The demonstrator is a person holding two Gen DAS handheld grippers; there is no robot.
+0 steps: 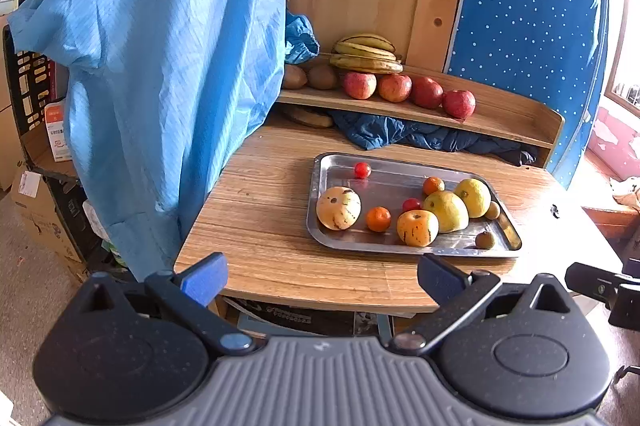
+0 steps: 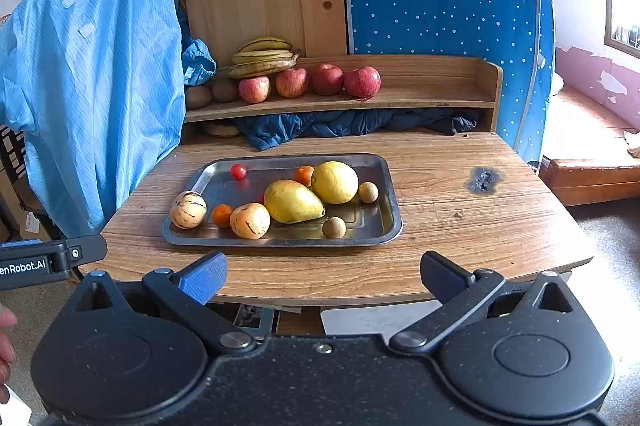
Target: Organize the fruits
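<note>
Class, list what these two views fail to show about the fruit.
- Second cherry tomato: right view hides nearly all of it behind the mango.
- Kiwis: the blue coat may cover more, in both views.
- Object under the shelf: shaded and partly behind the dark cloth; unidentifiable.
- Far orange: half hidden behind the lemon.

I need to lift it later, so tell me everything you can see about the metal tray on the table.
The tray is a shallow rectangle of shiny, silvery metal with rounded corners and a low raised rim. It lies flat on the wooden table, slightly askew to the front edge, in front of the shelf. Its base mirrors the fruit it holds: two striped pale melons, a mango, a lemon, two small oranges, cherry tomatoes and two small brown round fruits. Neither tool touches it.
</note>
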